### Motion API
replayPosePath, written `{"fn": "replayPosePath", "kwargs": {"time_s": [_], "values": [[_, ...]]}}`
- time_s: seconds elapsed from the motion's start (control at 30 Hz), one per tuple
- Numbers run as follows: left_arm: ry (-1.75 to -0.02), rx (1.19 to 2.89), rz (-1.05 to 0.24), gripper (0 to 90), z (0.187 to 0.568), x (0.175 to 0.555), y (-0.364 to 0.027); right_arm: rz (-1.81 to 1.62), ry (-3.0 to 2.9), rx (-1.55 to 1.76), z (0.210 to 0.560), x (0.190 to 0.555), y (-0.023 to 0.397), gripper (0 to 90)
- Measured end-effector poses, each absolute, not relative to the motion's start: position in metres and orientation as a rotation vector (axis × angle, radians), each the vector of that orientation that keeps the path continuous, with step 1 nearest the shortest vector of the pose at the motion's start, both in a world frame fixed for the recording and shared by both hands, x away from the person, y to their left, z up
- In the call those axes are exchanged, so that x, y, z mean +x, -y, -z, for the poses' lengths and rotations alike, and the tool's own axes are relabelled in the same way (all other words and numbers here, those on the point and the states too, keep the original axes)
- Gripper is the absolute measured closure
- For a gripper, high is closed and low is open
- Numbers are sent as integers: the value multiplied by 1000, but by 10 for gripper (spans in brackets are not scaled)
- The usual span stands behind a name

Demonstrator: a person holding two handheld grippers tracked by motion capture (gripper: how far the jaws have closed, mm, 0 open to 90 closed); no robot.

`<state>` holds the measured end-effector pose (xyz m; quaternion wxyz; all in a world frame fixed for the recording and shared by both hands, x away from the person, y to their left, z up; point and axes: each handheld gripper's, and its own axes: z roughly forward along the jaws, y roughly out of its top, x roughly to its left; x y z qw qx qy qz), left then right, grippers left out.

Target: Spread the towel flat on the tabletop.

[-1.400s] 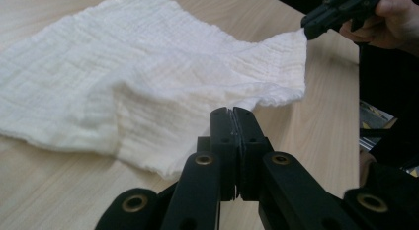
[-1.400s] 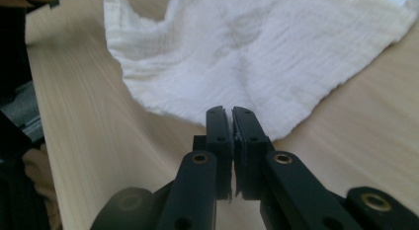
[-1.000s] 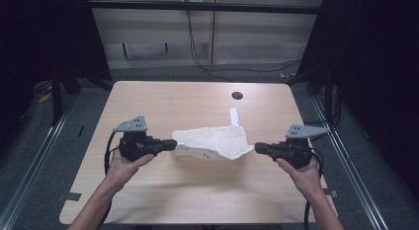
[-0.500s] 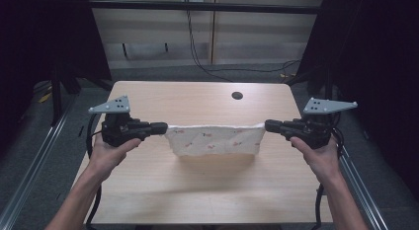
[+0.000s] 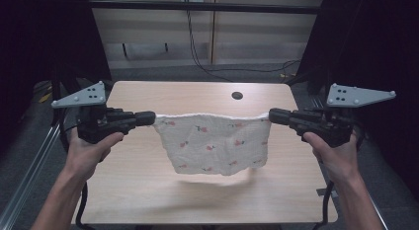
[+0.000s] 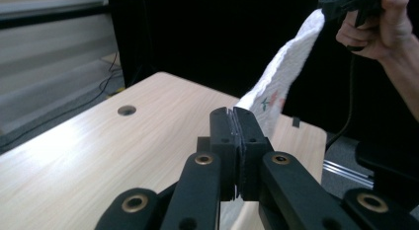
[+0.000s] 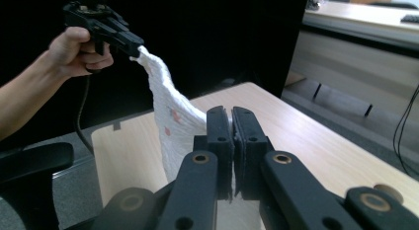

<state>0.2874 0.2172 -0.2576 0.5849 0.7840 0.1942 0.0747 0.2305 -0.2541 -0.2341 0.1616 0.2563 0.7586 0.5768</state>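
Both grippers are clamped on my cloth: left gripper (image 5: 148,118) pinches one top corner, right gripper (image 5: 272,114) the other, jaws pressed together with only fabric between. From above I see the white flowered cloth (image 5: 213,142) stretched between them, hanging clear above the table (image 5: 148,190). My left gripper view adds the table's round hole (image 6: 127,110). Where each corner sits inside the jaws is hidden; the cloth's lower hem looks blurred.

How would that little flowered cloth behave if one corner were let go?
Probably floppy: the cloth sags between the left tongs and right tongs and its lower edge curls. It looks light, hanging clear above the table. It would likely swing down and dangle from the other corner.
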Motion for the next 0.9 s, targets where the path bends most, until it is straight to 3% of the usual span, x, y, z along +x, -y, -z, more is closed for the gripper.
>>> {"fn": "replayPosePath", "kwargs": {"time_s": [0.1, 0.43, 0.9], "values": [[-504, 1869, -167, 888, 271, 295, -216, -1618, -2180, 754, 241, 233, 251, 875], [-625, 1998, -125, 888, 345, 326, -192, -1441, -2277, 986, 321, 267, 256, 875], [-760, 2027, -80, 887, 384, 375, -178, -1362, -2307, 1125, 371, 327, 262, 875]]}}
